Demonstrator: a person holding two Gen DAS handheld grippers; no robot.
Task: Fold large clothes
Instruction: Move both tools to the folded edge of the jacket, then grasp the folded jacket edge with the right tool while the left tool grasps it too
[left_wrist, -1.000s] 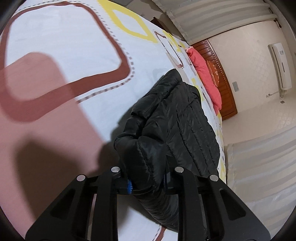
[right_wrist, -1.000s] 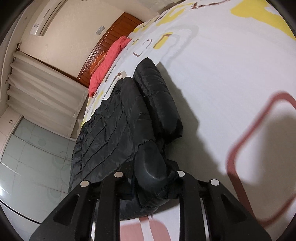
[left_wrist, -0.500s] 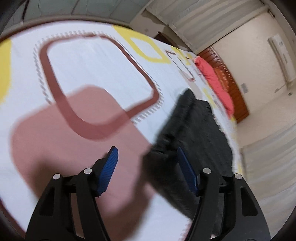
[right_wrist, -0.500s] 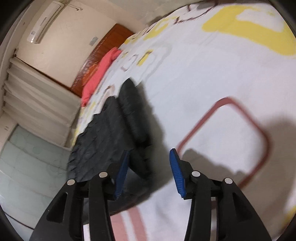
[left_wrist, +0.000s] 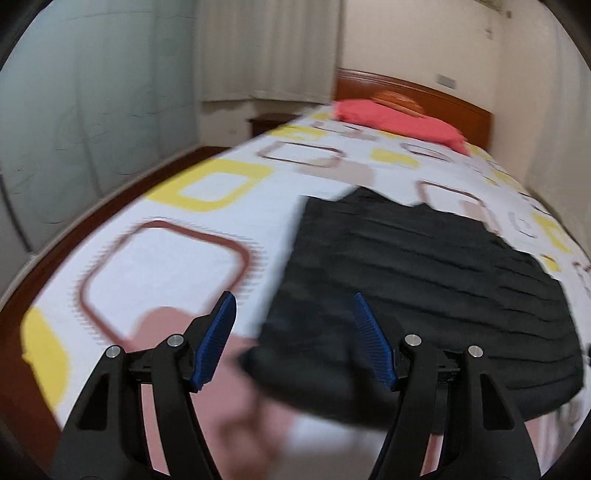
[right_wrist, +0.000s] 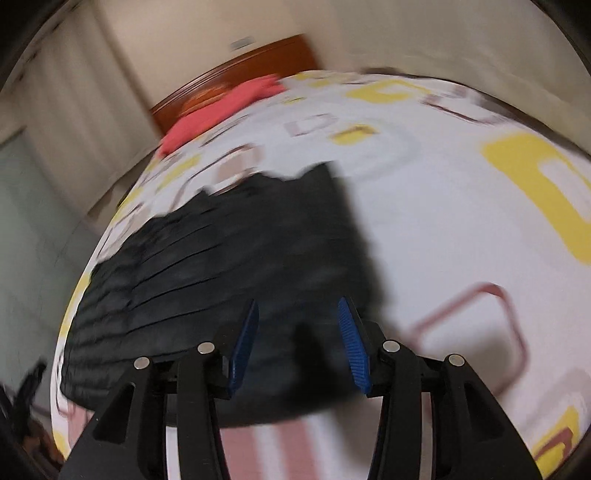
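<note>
A black quilted puffer jacket (left_wrist: 424, 273) lies on the bed, its sides folded in over its body. It also shows in the right wrist view (right_wrist: 236, 269). My left gripper (left_wrist: 295, 339) is open and empty, raised above the jacket's near left edge. My right gripper (right_wrist: 297, 339) is open and empty, raised above the jacket's near right edge. Both views are blurred by motion.
The bed has a white sheet (left_wrist: 177, 258) with yellow and brown squares. A red pillow (left_wrist: 399, 123) lies by the wooden headboard (left_wrist: 424, 92). A wooden bed frame edge (left_wrist: 74, 236) runs along the left, with a wall and curtains beyond.
Both grippers let go of the jacket's folded edges, opened, and pulled back and up. The views have swung to look along the bed toward the headboard.
</note>
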